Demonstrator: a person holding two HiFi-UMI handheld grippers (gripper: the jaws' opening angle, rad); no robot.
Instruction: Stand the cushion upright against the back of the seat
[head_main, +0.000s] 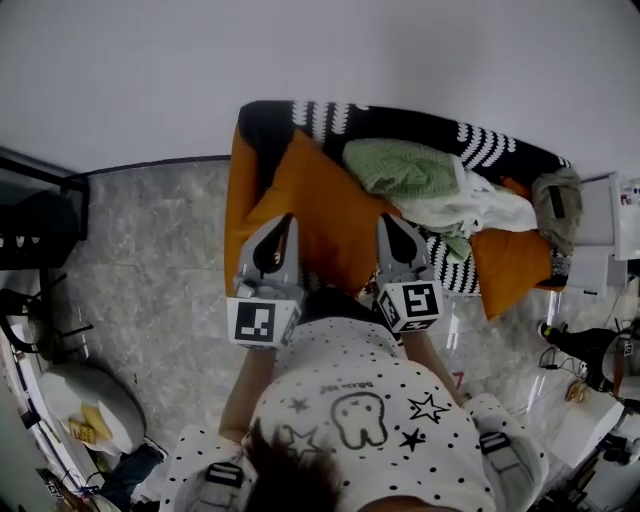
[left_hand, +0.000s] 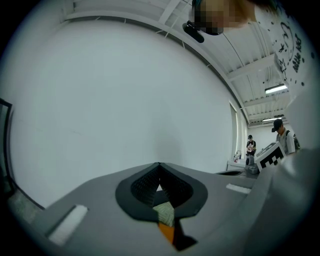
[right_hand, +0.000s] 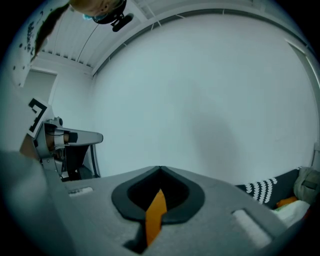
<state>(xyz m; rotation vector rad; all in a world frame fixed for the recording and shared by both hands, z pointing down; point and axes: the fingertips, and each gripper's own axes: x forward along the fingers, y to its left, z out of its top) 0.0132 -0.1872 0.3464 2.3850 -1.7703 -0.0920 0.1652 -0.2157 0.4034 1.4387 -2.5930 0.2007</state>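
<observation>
A large orange cushion (head_main: 330, 210) leans at the left end of a sofa whose black-and-white patterned back (head_main: 480, 140) runs along the wall. My left gripper (head_main: 287, 218) lies over the cushion's left edge and my right gripper (head_main: 386, 218) over its right edge. Both point toward the sofa back. In the left gripper view the jaws meet at their tips (left_hand: 159, 165), with green cloth (left_hand: 164, 214) and orange fabric (left_hand: 166, 232) showing through the gap behind them. The right gripper's (right_hand: 160, 169) jaws also meet, with a sliver of the orange cushion (right_hand: 155, 215) in the slit. Whether either tip pinches fabric is hidden.
A green blanket (head_main: 400, 165) and white cloth are heaped on the seat beside the cushion. A second orange cushion (head_main: 510, 260) and a grey bag (head_main: 557, 205) lie at the sofa's right end. A black shelf (head_main: 40, 220) stands left, white tables (head_main: 610, 240) right. People (left_hand: 282, 135) stand far off.
</observation>
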